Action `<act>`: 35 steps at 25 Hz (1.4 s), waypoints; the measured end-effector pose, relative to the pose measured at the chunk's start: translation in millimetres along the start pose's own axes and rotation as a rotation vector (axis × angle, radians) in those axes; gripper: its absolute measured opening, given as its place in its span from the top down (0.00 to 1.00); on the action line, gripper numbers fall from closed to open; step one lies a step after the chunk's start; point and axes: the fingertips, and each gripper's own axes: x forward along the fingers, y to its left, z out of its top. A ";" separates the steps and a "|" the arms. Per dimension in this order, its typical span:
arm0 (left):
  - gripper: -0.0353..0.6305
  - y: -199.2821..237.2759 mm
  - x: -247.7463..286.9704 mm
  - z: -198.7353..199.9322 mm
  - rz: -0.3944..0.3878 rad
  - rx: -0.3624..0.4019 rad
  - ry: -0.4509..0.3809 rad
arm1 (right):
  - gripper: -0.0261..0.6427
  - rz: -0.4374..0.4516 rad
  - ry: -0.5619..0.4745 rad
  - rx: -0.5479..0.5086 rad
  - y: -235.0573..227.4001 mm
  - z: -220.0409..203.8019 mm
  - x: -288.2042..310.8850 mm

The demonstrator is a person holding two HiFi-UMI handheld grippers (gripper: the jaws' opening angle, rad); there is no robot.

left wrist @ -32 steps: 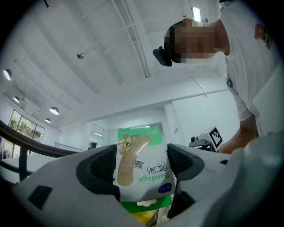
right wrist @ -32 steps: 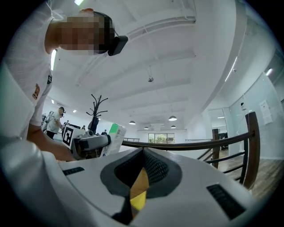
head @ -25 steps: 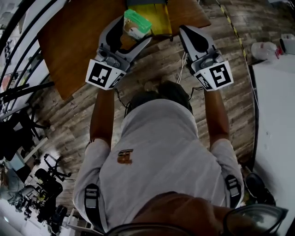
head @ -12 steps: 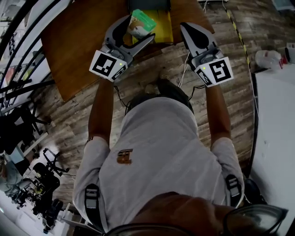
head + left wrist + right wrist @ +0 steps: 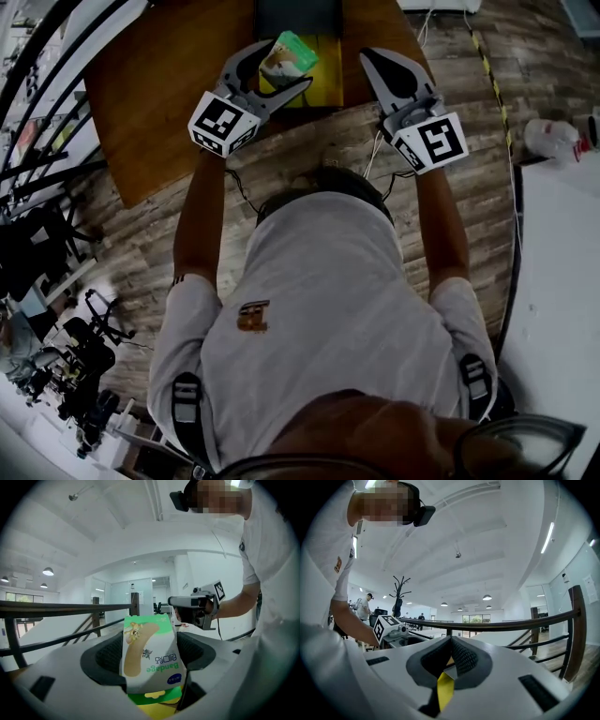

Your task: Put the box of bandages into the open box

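The bandage box [image 5: 292, 52], white and green with a cartoon print, is pinched between the jaws of my left gripper [image 5: 284, 67]. It hangs over the near left corner of the open box [image 5: 328, 67], which has a yellow inside and stands on the brown wooden table [image 5: 159, 84]. In the left gripper view the bandage box [image 5: 151, 654] fills the gap between the jaws, upright with its print upside down. My right gripper [image 5: 375, 62] is shut and holds nothing, just right of the open box. Yellow [image 5: 445, 691] shows below its closed tips.
The table's near edge runs under both grippers, with plank floor below it. A white jug [image 5: 549, 138] lies on the floor at right, next to a white tabletop [image 5: 562, 281]. Black chairs and stands [image 5: 47, 253] crowd the left side. Cables hang by the table edge.
My left gripper has carried the bandage box forward and to the right, from the table's edge to over the open box. The right gripper has edged forward beside it.
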 end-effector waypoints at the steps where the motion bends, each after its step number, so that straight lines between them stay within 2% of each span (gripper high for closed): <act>1: 0.37 0.6 10.8 -5.2 -0.004 0.005 0.027 | 0.91 0.007 0.003 0.003 -10.1 -2.5 -0.7; 6: 0.37 6.4 42.7 -38.3 -0.026 0.011 0.162 | 0.91 0.045 0.016 0.016 -37.8 -16.3 6.3; 11: 0.37 13.7 78.7 -77.1 -0.059 0.040 0.332 | 0.91 0.089 0.037 0.025 -66.6 -30.5 13.7; 22: 0.37 27.8 91.7 -140.8 -0.141 0.086 0.620 | 0.91 0.149 0.067 0.018 -69.8 -38.3 35.3; 25: 0.37 30.5 94.2 -154.1 -0.170 0.105 0.679 | 0.91 0.150 0.074 0.014 -71.6 -39.2 36.7; 35: 0.37 34.2 98.5 -180.1 -0.239 0.122 0.793 | 0.91 0.097 0.080 0.022 -75.2 -44.2 43.0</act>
